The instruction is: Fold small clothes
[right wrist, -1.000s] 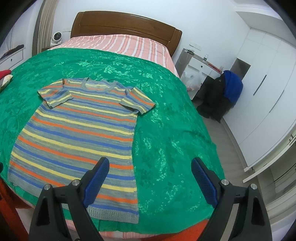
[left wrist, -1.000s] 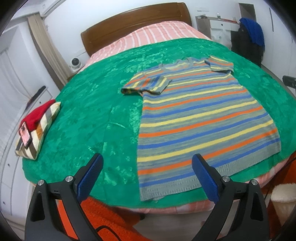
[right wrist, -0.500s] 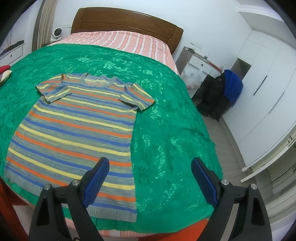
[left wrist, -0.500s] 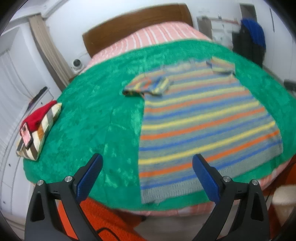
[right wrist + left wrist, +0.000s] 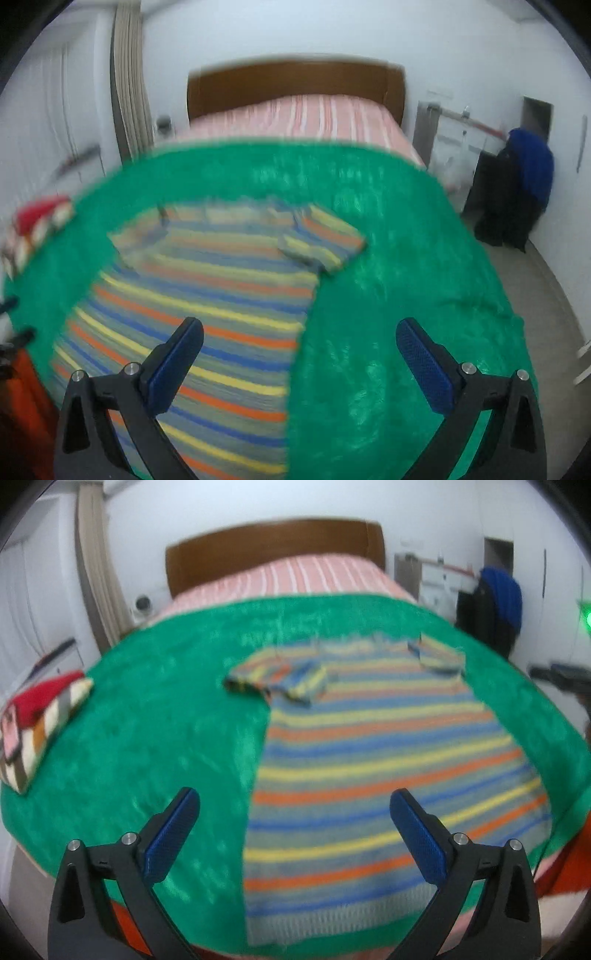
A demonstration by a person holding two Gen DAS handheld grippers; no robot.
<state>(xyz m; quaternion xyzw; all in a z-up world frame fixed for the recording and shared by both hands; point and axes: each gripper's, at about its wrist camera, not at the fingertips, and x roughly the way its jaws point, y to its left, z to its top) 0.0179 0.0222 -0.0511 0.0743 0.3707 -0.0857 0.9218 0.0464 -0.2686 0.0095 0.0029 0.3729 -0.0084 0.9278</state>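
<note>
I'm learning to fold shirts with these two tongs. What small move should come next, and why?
Probably lower both tongs to the near hem of the striped shirt. It lies flat and unfolded on the green blanket; the left tongs hang open with nothing between them, and the right tongs are opening, also holding nothing.

No text, label, brand, number or sign can be read in either wrist view; both pictures are blurred.
</note>
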